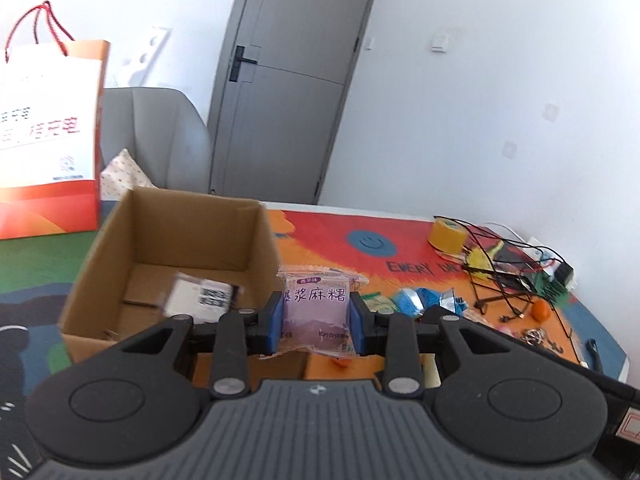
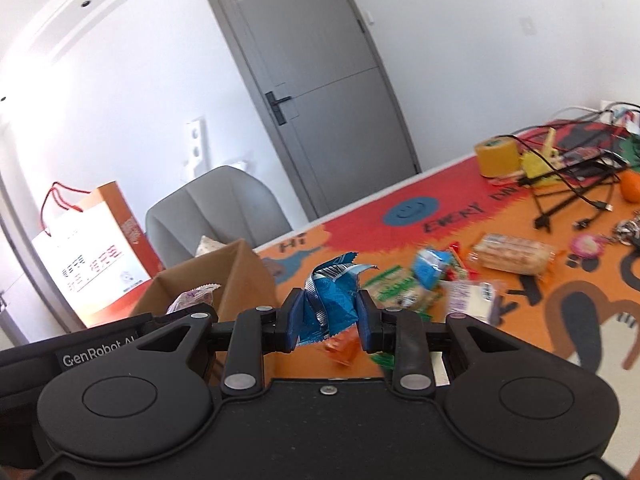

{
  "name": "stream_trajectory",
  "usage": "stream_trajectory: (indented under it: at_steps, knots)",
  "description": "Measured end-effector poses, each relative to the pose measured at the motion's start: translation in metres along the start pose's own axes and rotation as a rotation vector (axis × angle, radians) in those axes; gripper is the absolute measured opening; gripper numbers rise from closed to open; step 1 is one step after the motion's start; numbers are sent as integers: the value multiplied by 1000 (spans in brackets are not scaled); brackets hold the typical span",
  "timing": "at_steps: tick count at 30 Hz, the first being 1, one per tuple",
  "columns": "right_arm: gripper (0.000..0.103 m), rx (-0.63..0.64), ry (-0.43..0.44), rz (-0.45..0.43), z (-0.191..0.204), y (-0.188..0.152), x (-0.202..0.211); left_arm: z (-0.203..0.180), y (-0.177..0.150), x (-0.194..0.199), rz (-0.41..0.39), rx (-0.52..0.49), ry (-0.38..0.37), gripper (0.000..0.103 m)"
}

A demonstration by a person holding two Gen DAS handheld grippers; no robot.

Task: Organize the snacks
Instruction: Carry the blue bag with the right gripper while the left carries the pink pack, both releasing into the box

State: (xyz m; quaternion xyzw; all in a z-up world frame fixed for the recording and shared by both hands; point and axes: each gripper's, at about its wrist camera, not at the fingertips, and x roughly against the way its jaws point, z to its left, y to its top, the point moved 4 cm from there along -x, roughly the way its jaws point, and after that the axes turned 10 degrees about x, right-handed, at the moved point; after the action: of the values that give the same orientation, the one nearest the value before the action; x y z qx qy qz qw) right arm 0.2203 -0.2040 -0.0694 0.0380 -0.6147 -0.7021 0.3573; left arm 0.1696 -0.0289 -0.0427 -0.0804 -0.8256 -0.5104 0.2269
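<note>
My left gripper (image 1: 316, 316) is shut on a purple snack packet (image 1: 314, 308) with printed characters, held above the table just right of an open cardboard box (image 1: 200, 236). A white packet (image 1: 200, 298) lies inside that box. My right gripper (image 2: 329, 316) is shut on a crumpled blue snack packet (image 2: 330, 304), raised over the table. The box (image 2: 236, 276) lies to its left, with the left gripper's body (image 2: 100, 352) and the purple packet (image 2: 192, 300) in front of it. Several loose snacks (image 2: 432, 280) lie on the mat to the right, among them a long biscuit pack (image 2: 512, 258).
A colourful orange and red mat (image 1: 400, 248) covers the table. At the far right are a yellow tape roll (image 1: 446, 236), tangled black cables (image 1: 504, 276) and an orange (image 1: 542, 312). An orange and white paper bag (image 1: 48, 140) and a grey chair (image 1: 156, 136) stand behind the box.
</note>
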Motion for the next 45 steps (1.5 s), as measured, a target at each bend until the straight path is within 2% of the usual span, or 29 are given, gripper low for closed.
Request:
stream_trajectory:
  at_steps: [11, 15, 20, 23, 32, 36, 40, 43, 45]
  knots:
    - [29, 37, 79, 12, 56, 12, -21, 62, 25, 6, -43, 60, 110, 32]
    - [29, 45, 104, 27, 71, 13, -32, 79, 26, 0, -17, 91, 125, 32]
    - [29, 51, 125, 37, 85, 16, -45, 94, 22, -14, 55, 144, 102, 32]
    - [29, 53, 127, 46, 90, 14, -51, 100, 21, -17, 40, 140, 130, 32]
    - [29, 52, 137, 60, 106, 10, -66, 107, 26, -22, 47, 78, 148, 32]
    - [32, 61, 135, 78, 112, 7, -71, 114, 30, -19, 40, 97, 157, 33]
    - [39, 58, 142, 75, 113, 7, -69, 117, 36, -13, 1, 105, 172, 40]
    - [47, 62, 141, 55, 112, 10, -62, 116, 37, -7, -1, 140, 150, 58]
    - [49, 51, 122, 45, 106, 11, -57, 112, 35, -6, -1, 137, 150, 64]
